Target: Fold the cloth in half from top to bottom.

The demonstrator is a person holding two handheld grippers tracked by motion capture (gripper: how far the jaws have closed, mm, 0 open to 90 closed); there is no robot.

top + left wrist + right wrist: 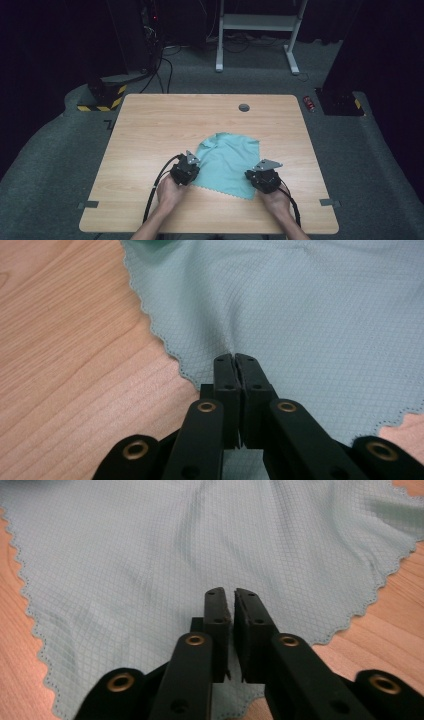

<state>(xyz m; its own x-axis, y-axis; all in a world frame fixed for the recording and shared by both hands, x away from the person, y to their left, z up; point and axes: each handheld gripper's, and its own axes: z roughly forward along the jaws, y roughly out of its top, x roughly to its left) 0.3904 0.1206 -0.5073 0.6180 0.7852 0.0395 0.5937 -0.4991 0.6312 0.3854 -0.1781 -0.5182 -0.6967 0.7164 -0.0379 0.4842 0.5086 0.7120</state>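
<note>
Near the front edge of the bench [125, 210]: two hands, each holding a gripper, both at the near side of a teal cloth [229, 162]. Left gripper [192, 161] at the cloth's near left corner, jaws together and clamped on a small pinch of the fabric, with a fold rising to the tips in the left gripper view [235, 357]. Right gripper [266, 165] at the near right corner, jaws almost together over the cloth [150, 570]; likely pinching the fabric too, but a thin slit stays between the pads and the grip itself is hard to confirm.

Judged from this: grasping step done or nearly done, cloth not yet lifted, folded or moved. Still lying mostly flat near the middle of the bench, toward the front edge, with the far left part crumpled and a little raised.

Farther on: bare wood up to the far edge, with a round cable hole [244, 107] near that edge. Nothing on the bench blocking a fold or a pull forward. Beyond the bench: grey carpet, cables, a white frame [257, 22], a small red object [309, 103] on the floor by the far right corner.
</note>
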